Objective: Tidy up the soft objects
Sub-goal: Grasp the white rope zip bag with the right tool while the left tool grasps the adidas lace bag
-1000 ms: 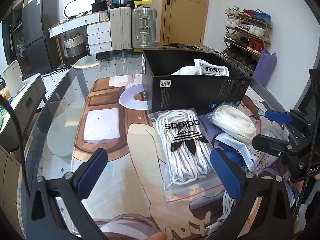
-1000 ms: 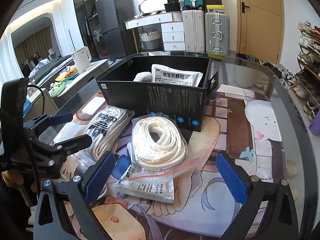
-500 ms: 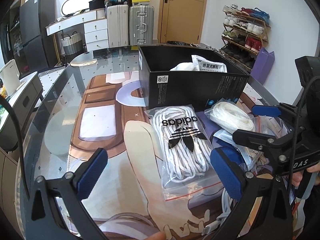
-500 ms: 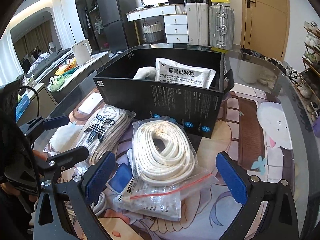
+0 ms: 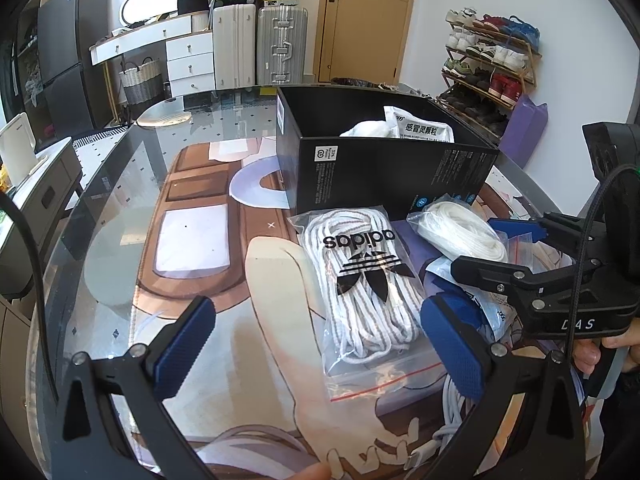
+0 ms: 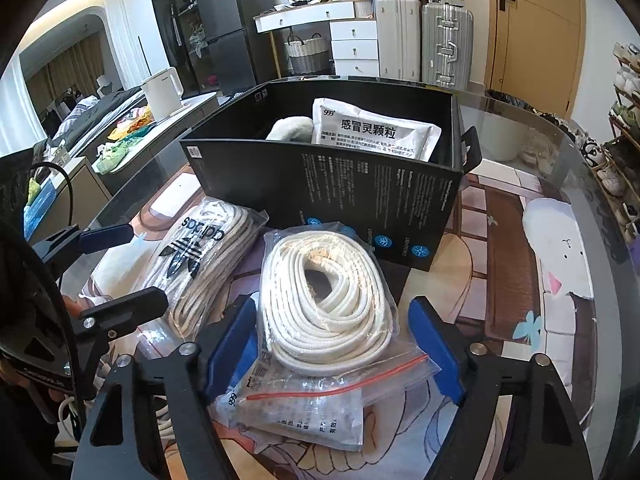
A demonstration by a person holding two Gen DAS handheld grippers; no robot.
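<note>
A zip bag of coiled cream rope point(image 6: 324, 300) lies on flat medicine sachets point(image 6: 304, 412) in front of the black box point(image 6: 360, 200). My right gripper point(image 6: 332, 320) straddles this bag. Its jaws are closing, with the blue pads near the bag's sides and no clear squeeze. To the left lies an Adidas bag of white laces point(image 5: 360, 276), partly between the fingers of my open left gripper point(image 5: 318, 312), which hovers over it. The box holds a white sachet pack point(image 6: 376, 132) and a white soft item point(image 6: 290, 128). In the left wrist view the right gripper point(image 5: 488, 246) reaches in from the right.
A glass table point(image 5: 132, 184) with a printed mat carries everything. A white cable point(image 5: 452, 404) lies at the near right. Beyond the table stand suitcases point(image 5: 280, 48), a white dresser point(image 5: 188, 56) and a shoe rack point(image 5: 488, 60). A white kettle point(image 6: 162, 92) sits on a side counter.
My right gripper came forward and down over the cream rope bag, and its jaws narrowed around it. The left gripper stayed where it was, still open.
</note>
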